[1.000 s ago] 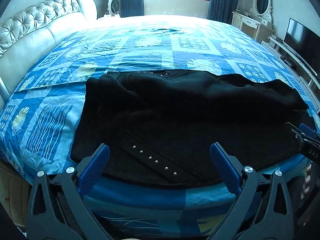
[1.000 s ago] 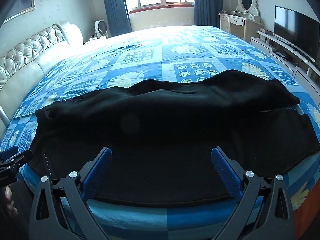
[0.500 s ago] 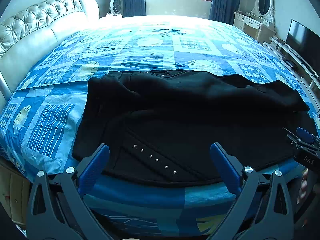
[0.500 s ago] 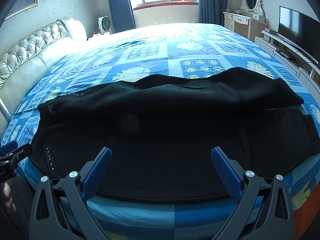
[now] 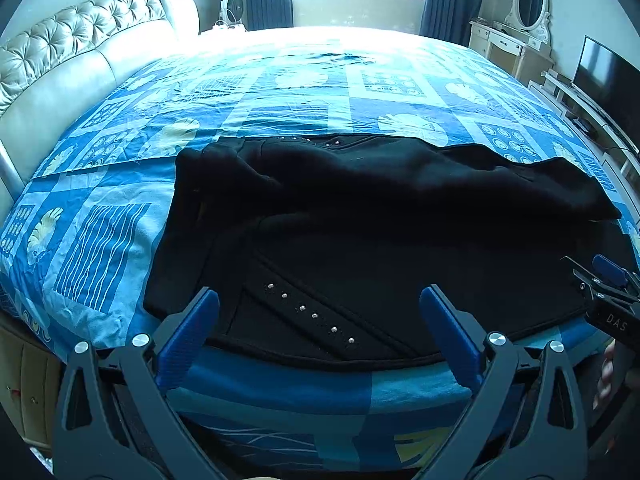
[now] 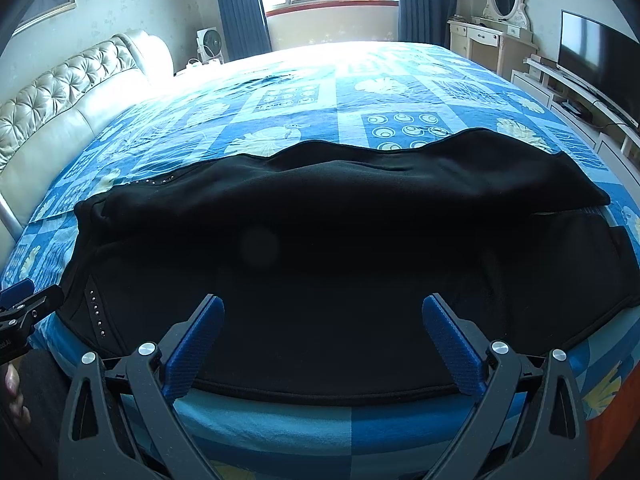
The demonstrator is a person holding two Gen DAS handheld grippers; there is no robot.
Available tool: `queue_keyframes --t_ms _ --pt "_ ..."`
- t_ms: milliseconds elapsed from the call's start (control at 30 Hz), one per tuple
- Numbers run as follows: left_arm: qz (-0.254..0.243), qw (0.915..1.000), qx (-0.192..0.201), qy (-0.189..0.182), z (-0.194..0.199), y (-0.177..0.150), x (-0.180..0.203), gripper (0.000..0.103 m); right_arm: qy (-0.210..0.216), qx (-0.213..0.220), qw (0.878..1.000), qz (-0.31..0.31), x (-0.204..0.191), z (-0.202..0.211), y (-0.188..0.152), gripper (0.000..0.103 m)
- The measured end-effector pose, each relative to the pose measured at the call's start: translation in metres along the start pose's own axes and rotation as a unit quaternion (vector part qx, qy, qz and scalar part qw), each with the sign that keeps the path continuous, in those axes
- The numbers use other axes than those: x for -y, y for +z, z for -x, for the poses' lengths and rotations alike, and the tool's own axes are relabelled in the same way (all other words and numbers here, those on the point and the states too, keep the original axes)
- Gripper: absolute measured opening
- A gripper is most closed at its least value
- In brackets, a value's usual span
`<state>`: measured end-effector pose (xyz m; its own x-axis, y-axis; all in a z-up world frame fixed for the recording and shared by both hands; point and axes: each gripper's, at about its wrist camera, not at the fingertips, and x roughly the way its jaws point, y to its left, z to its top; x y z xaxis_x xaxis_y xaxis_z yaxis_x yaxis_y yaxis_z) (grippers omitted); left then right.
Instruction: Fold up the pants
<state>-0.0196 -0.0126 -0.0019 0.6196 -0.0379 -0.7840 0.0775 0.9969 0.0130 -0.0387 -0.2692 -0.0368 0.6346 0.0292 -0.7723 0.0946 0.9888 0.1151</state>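
The far leg of the black fleece pants (image 5: 360,216) is half covered by a fold of the same cloth, and the dark fabric swallows most seams; in the right wrist view a pale blur spot sits on it. The right claw (image 5: 608,280) is cut off at the edge of the left wrist view, where the letters "DAS" are read on its body. The pants (image 6: 340,248) are spread crosswise on the blue patterned bedspread (image 5: 280,96), the silver-studded waist end towards the left claw (image 5: 318,320). The left claw is held wide apart, just short of the near hem, gripping nothing. The right claw (image 6: 322,324) is likewise spread apart over the near hem, empty.
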Motion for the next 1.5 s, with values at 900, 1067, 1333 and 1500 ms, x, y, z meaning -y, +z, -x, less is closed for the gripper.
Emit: queue_keyframes --t_ms 900,1067,1333,1500 --pt "0.0 1.0 0.009 0.001 0.0079 -0.0008 0.0029 0.101 0.006 -0.006 1.0 0.001 -0.0008 -0.0013 -0.0002 0.099" --pt "0.001 1.0 0.008 0.002 0.0084 -0.0008 0.0033 0.101 0.006 -0.008 1.0 0.002 -0.0013 -0.0027 -0.0007 0.099" --pt "0.002 1.0 0.007 0.003 0.008 -0.0013 0.0033 0.101 0.008 -0.014 1.0 -0.002 0.0007 -0.0056 -0.0024 0.099" --pt "0.002 1.0 0.006 0.002 0.0068 -0.0015 0.0026 0.101 0.008 -0.014 1.0 -0.002 0.0003 -0.0062 -0.0018 0.099"
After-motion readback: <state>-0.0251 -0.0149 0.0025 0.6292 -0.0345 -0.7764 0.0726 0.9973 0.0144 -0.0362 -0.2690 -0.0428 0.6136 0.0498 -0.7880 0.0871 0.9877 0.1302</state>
